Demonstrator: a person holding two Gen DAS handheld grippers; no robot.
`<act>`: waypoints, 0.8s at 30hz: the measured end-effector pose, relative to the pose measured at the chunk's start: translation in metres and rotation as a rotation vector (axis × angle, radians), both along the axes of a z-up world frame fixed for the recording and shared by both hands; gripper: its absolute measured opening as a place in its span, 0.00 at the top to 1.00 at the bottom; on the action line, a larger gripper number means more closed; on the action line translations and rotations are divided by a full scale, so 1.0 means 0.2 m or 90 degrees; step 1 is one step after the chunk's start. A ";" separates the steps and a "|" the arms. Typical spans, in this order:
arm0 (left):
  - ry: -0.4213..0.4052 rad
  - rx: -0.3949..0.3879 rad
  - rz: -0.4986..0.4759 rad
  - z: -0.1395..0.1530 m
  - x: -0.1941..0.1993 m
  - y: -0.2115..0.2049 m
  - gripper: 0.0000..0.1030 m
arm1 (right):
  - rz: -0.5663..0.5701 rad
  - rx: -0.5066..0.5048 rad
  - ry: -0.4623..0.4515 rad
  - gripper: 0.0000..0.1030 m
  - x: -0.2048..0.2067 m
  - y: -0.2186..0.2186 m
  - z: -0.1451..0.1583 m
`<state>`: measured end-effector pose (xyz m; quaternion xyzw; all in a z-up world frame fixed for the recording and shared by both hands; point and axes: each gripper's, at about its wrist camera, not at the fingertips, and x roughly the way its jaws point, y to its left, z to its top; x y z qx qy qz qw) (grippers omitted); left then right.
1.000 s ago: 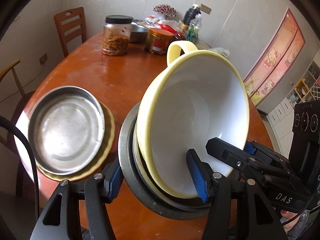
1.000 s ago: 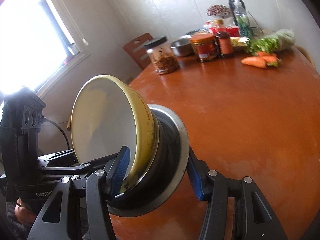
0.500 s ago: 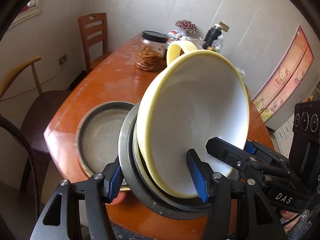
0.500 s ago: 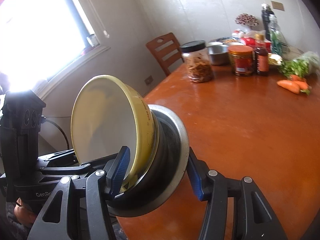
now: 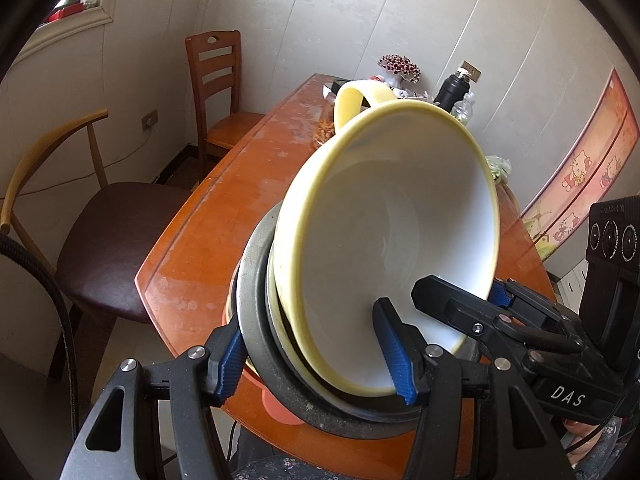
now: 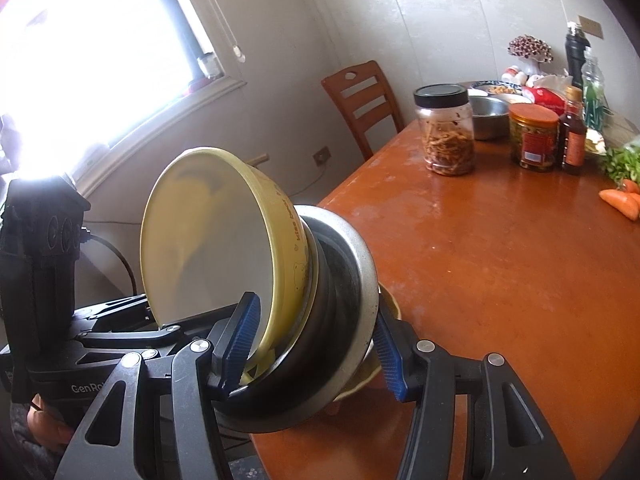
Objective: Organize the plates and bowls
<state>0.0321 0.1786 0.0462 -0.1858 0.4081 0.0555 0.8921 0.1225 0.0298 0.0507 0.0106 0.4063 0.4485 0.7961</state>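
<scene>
We've got a nested stack in both grippers: a yellow-rimmed bowl w/ white inside [image 5: 396, 248] sitting in a grey metal bowl w/ dark inner wall [image 5: 256, 320], tilted and held above the near edge of the orange-brown wooden table [image 5: 224, 216]. The left gripper [image 5: 316, 356] is clamped across the stack's rim, one blue pad outside the metal wall, the other inside the yellow bowl. The right gripper [image 6: 316, 344] bites the opposite side the same way.

Handling, as we judge it: stiff and prob. fairly light, but smooth, so the inner bowl could slide out at this tilt. Best hold is what we have, opposite rims pinched through both walls; keep it level-ish.

Vs. a sec ago: both grips look unchanged, but the stack has travelled sideways toward the table end. The shallow steel plate on its yellow plate is now hidden behind the stack; two chairs [image 5: 216, 80] have come into the left view.
</scene>
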 end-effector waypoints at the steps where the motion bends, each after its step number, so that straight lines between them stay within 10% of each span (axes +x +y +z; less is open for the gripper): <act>1: 0.000 -0.001 0.002 -0.01 0.00 0.01 0.43 | 0.002 -0.002 -0.001 0.45 0.00 0.01 0.00; 24: 0.027 -0.034 0.005 -0.18 0.07 0.09 0.43 | 0.005 -0.042 0.027 0.45 0.08 0.11 -0.16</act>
